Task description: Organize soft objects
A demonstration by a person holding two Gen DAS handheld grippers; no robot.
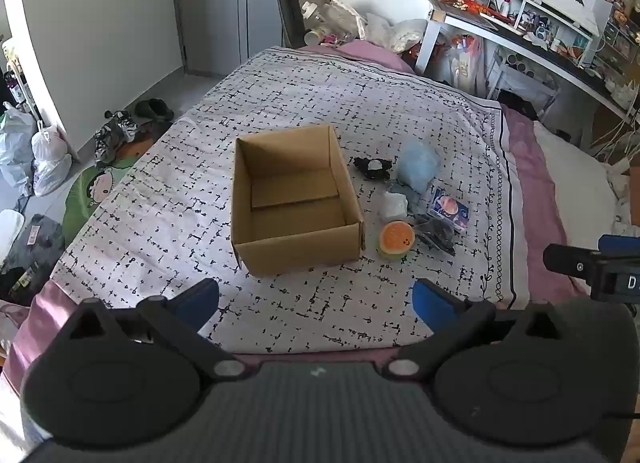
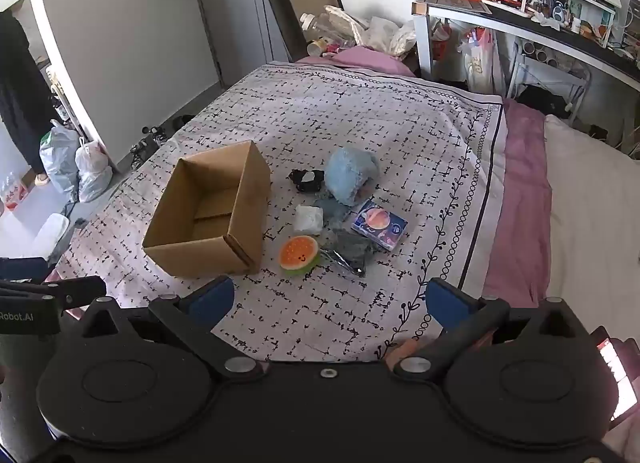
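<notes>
An open empty cardboard box [image 1: 294,199] [image 2: 212,219] stands on the patterned bedspread [image 1: 280,111]. To its right lies a pile: an orange and green round squishy [image 1: 396,240] [image 2: 300,254], a white wad [image 1: 394,205] [image 2: 308,219], a light blue plush [image 1: 418,165] [image 2: 350,175], a black item with a white patch [image 1: 372,167] [image 2: 307,180], a dark clear bag [image 1: 436,235] [image 2: 352,253] and a blue printed packet [image 1: 450,207] [image 2: 380,229]. My left gripper [image 1: 316,299] is open and empty, near the bed's front edge. My right gripper [image 2: 330,301] is open and empty, in front of the pile.
A cluttered white desk [image 2: 520,19] stands at the back right. Bags [image 1: 48,151] and shoes [image 1: 116,131] lie on the floor to the left. A white pillow [image 2: 592,203] lies at the right. Bottles and wrappers [image 2: 344,31] pile up beyond the bed's far end.
</notes>
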